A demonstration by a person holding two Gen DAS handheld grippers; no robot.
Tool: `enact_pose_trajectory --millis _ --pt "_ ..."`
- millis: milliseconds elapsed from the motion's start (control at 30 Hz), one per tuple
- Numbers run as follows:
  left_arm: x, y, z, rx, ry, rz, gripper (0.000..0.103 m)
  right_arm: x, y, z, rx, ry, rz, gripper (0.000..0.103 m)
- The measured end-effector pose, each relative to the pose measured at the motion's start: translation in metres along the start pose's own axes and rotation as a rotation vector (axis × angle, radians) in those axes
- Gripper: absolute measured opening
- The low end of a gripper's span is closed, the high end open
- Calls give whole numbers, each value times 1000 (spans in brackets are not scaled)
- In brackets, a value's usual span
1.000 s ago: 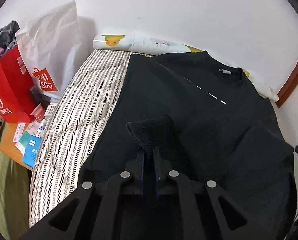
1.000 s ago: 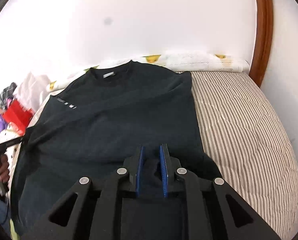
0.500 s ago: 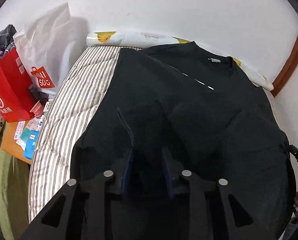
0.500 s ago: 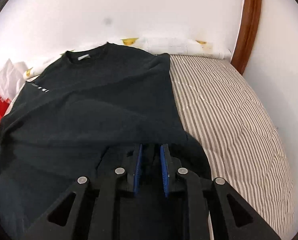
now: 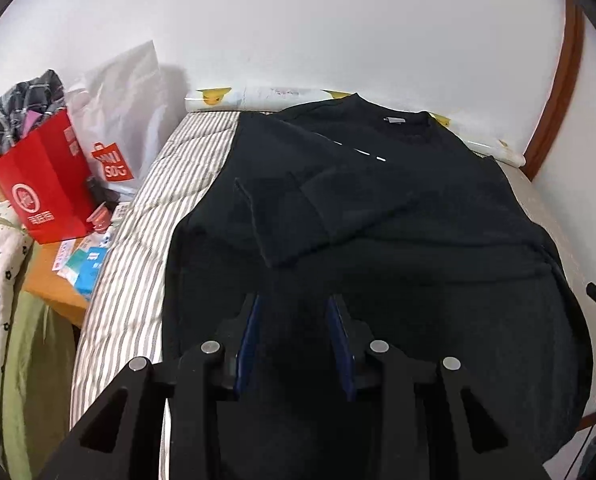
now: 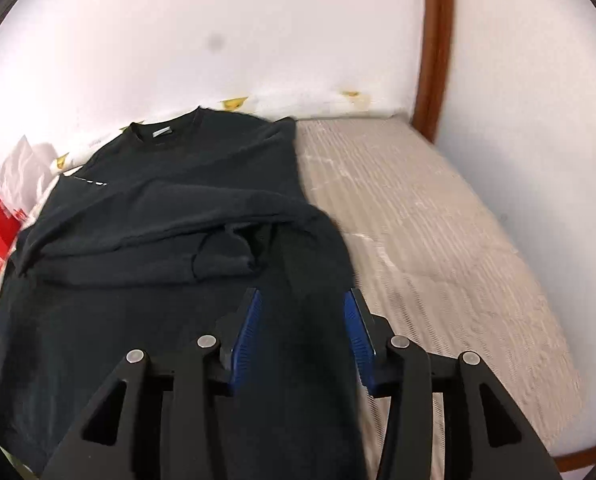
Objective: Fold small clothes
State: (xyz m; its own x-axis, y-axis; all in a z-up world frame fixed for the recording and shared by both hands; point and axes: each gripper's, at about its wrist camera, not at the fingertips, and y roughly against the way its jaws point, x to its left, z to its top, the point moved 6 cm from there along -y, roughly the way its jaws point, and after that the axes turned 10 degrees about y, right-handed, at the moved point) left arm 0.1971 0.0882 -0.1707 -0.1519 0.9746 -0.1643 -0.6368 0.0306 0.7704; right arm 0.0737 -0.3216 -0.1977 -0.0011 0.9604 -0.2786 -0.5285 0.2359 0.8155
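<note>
A black long-sleeved top (image 5: pixel 397 208) lies flat on the striped mattress (image 5: pixel 170 184), collar toward the wall, both sleeves folded inward across the body. It also shows in the right wrist view (image 6: pixel 170 216). My left gripper (image 5: pixel 296 304) is open and empty above the top's lower left part, just short of the left sleeve's cuff (image 5: pixel 258 224). My right gripper (image 6: pixel 301 300) is open and empty above the lower right part, near the right sleeve's cuff (image 6: pixel 226 256).
A red paper bag (image 5: pixel 42 192) and a white shopping bag (image 5: pixel 118 120) stand left of the bed over a wooden table (image 5: pixel 54 292) with small packets. A wooden frame (image 6: pixel 433 52) rises at the right corner. Bare mattress (image 6: pixel 437 248) lies right of the top.
Both grippers were shut on the sleeve cuffs, laid them across the top's body, then opened and drew back. The cuffs now lie free on the top.
</note>
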Motion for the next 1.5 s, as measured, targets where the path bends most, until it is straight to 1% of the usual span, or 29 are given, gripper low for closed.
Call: enact_pose_trajectory --millis 67,167,267,300,333,367,400,467,567,667,767,833,933,1033,1100,1167,1200,1233,1267,1333,1500 --pt "2 8 -11 2 8 1 32 -1 11 -10 -3 20 -20 43" --pt "6 15 -26 15 23 -6 32 0 19 -26 25 33 4 43" --pt "12 21 -45 33 28 2 42 -2 25 -46 40 52 12 43" --pt "15 23 -49 30 32 3 48 -2 27 -53 48 53 15 43" --pt "20 26 -56 25 38 6 59 -4 28 -61 62 51 21 44" --pt "23 29 -60 21 41 6 61 -3 29 -66 72 46 27 45" --pt "28 32 -66 15 47 2 62 -4 29 -72 79 40 36 47" --pt "36 36 -79 23 61 -8 62 -7 30 -83 94 26 58 55" --pt "47 38 -94 44 80 -15 62 -9 32 -94 99 14 88 56" --pt "55 38 -106 58 96 -6 61 -7 34 -104 107 14 116 57" --pt "62 36 -115 74 115 -12 58 -3 32 -113 114 24 110 57" --pt "63 35 -119 75 118 -21 51 -1 28 -121 123 23 118 57" --pt "61 34 -121 68 107 -28 46 1 21 -127 130 9 126 57" --pt "58 32 -121 58 80 -10 40 5 21 -126 109 5 133 56" --pt "57 30 -120 50 75 -3 37 10 19 -123 98 16 134 48" --pt "57 29 -119 43 81 9 27 18 18 -119 91 39 135 32" --pt "57 28 -118 43 88 15 17 22 17 -117 86 53 134 27" --pt "58 27 -116 51 101 6 9 26 17 -115 82 72 130 16" --pt "60 27 -115 63 118 -9 9 28 17 -113 80 82 126 8" --pt "62 29 -114 77 130 -24 7 29 19 -110 76 89 127 7" --pt "62 58 -108 43 112 -64 7 12 43 -105 22 44 175 6"
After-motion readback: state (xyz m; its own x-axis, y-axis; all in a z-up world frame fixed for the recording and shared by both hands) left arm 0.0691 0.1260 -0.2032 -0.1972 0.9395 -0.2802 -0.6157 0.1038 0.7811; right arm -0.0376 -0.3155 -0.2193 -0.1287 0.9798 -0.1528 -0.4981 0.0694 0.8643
